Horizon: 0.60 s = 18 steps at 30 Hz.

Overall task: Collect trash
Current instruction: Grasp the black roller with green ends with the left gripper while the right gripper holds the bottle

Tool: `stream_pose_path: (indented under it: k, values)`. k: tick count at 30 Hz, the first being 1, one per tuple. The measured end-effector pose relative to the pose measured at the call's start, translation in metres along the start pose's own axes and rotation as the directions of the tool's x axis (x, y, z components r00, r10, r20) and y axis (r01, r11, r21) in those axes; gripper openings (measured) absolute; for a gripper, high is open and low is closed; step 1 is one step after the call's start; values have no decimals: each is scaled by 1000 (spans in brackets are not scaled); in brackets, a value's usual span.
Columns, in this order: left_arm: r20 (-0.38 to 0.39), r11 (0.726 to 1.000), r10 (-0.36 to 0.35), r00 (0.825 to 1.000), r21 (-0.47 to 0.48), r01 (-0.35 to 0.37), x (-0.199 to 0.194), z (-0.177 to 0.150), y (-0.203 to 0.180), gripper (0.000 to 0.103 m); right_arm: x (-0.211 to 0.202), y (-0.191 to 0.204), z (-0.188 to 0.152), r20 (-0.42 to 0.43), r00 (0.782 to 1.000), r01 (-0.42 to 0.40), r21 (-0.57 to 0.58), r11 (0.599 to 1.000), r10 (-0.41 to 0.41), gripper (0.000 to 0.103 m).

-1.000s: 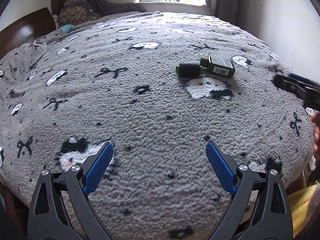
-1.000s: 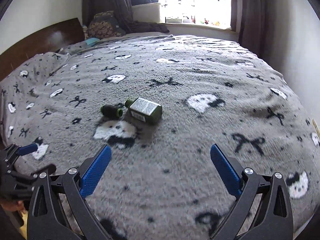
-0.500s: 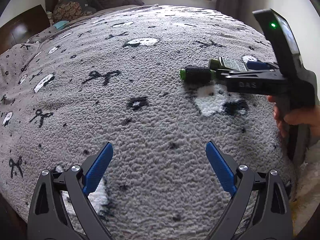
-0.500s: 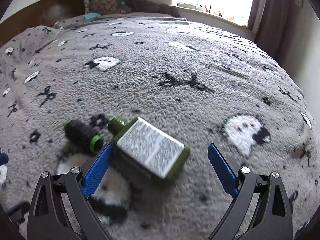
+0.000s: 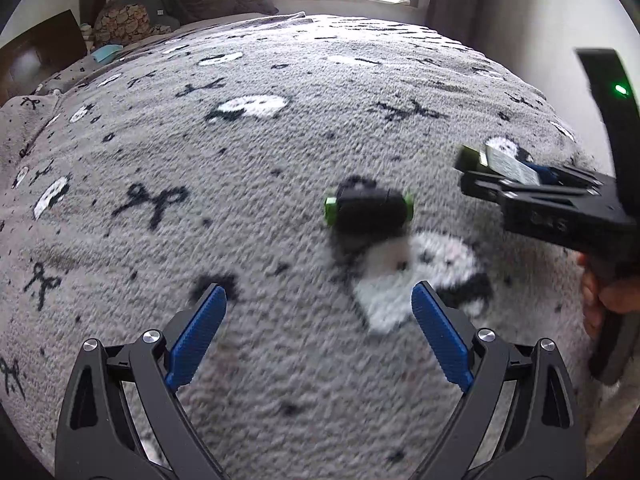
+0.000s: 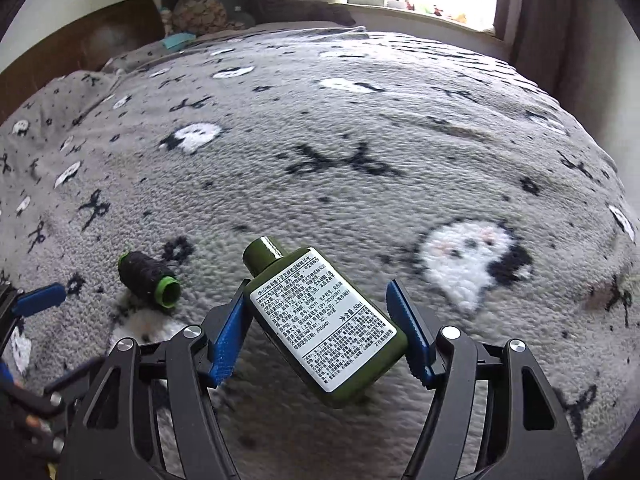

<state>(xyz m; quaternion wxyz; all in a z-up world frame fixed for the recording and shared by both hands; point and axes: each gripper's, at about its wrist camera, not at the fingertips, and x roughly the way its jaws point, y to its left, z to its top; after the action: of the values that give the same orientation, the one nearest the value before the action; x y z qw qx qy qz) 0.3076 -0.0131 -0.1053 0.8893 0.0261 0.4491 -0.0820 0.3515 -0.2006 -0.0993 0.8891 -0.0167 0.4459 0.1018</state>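
1. The right gripper (image 6: 320, 328) is closing around the green bottle (image 6: 324, 320); the bottle lies slantwise between its blue pads, the left pad at its shoulder, the right pad at its lower edge, on the grey blanket (image 6: 360, 140).
2. The left gripper (image 5: 318, 336) is spread wide with nothing between its pads, above the blanket.
3. A dark spool (image 5: 368, 210) with green ends lies on the blanket ahead of the left gripper, just left of the bottle.
4. A hand (image 5: 608, 300) grips the right gripper's handle.
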Motion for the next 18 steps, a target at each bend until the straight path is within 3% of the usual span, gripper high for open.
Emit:
stream_pose_path:
  k: [9,11,13,16,18]
  values:
    - [-7,1000,-27,1000,-10,27,29,31,-26,87,-25,-40,-11,5,1000,2,56,998,-3,68]
    - [-19,999,-37,999,-20,37,36,38,-28,79,-28,-44,-14,6,1000,-3,64,998,2,68]
    - [-37,998,-61,997,-38,60,43,42,-28,64,-33,-47,-18,12,1000,-12,67,998,11,68]
    - [-58,997,-58,997,-48,55,49,45,-26,53,-43,-51,-23,24,1000,-21,71,997,19,68]
    - [-54,996,-66,996,-58,63,46,45,-23,52,-50,-52,-26,35,999,-26,75,997,23,68]
